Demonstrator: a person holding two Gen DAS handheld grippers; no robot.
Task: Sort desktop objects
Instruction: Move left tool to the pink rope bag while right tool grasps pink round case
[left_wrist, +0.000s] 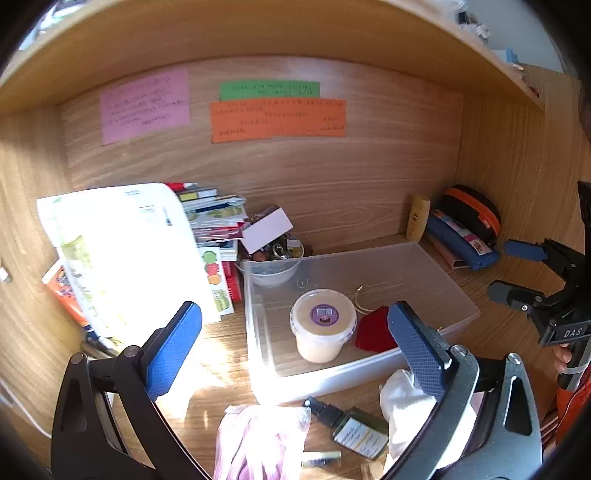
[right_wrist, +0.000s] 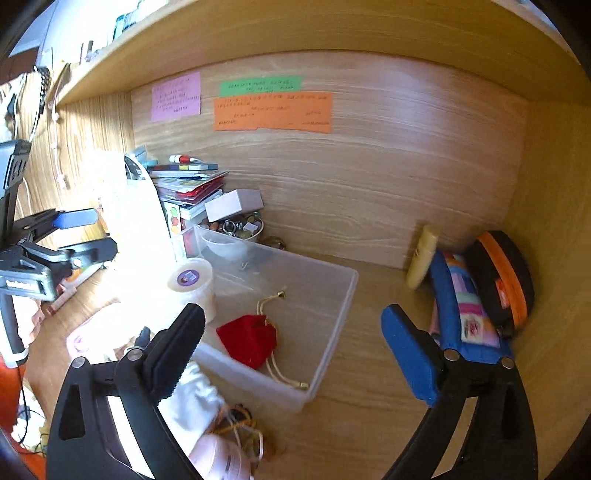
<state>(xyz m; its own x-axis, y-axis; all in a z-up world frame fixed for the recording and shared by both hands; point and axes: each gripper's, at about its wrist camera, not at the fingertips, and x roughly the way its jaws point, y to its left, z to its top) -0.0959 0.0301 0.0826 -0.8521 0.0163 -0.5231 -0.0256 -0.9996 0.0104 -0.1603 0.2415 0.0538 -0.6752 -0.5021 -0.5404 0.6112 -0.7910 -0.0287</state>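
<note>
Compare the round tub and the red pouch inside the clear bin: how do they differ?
The round tub stands upright and is rigid, pale and closed with a lid bearing a purple sticker; the red pouch lies flat and is soft cloth with cream drawstrings. The tub sits toward the bin's left side, the pouch to its right. Both rest on the floor of the clear bin, untouched by either tool.

Wooden desk – clear bin, book stack, pencil case, dropper bottle
</note>
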